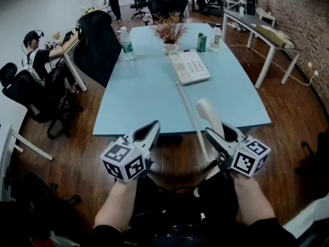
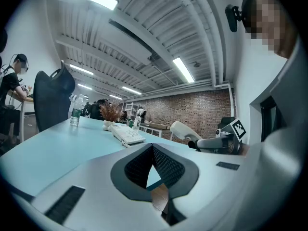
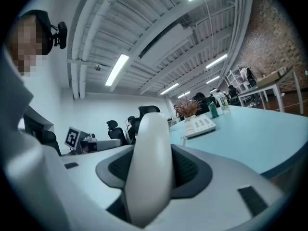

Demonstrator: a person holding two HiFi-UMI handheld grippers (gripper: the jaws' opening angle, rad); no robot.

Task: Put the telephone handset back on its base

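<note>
The white telephone base lies on the pale blue table, beyond its middle. A coiled cord runs from the base toward me to the white handset. My right gripper is shut on the handset, holding it over the table's front edge. In the right gripper view the handset stands upright between the pads, with the base far ahead. My left gripper hovers at the front edge, shut and empty. In the left gripper view its jaws meet, and the handset shows to the right.
A dried plant in a pot, a water bottle, a green can and a second bottle stand at the table's far end. A black office chair sits at the left corner. A person sits further left.
</note>
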